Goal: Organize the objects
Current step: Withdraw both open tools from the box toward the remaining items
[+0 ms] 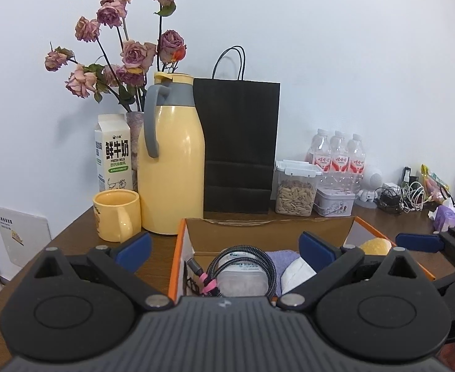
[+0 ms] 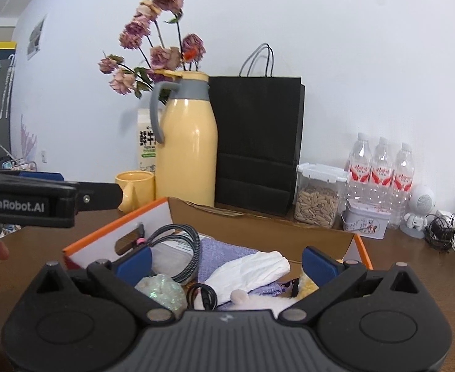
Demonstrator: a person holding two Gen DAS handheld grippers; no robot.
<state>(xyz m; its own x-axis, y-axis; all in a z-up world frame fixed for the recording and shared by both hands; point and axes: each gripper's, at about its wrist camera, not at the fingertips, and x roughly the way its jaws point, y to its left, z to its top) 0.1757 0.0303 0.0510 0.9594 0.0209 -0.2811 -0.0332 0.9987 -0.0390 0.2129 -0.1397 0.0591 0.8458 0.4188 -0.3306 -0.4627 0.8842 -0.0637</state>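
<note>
An open cardboard box with an orange rim (image 1: 174, 257) stands on the brown table. It holds a braided grey cable (image 1: 246, 255), a clear plastic tub (image 1: 242, 279), a purple cloth (image 1: 281, 255) and a white cloth (image 1: 297, 274). My left gripper (image 1: 225, 245) hovers over the box's left half, open, with nothing between its blue pads. My right gripper (image 2: 227, 263) hangs open over the box's near side, above the white cloth (image 2: 252, 271), the purple cloth (image 2: 221, 252), the braided cable (image 2: 193, 248), a glittery ball (image 2: 162, 290) and a thin black cord (image 2: 202, 296).
Behind the box stand a yellow thermos jug (image 1: 173, 161), a yellow mug (image 1: 117, 215), a milk carton (image 1: 112, 155), a vase of dried roses (image 1: 134, 124), a black paper bag (image 1: 238, 148), a jar of seeds (image 1: 295, 190), a small tin (image 1: 334, 201) and three water bottles (image 1: 339, 155). Chargers and cords (image 1: 407, 197) clutter the far right.
</note>
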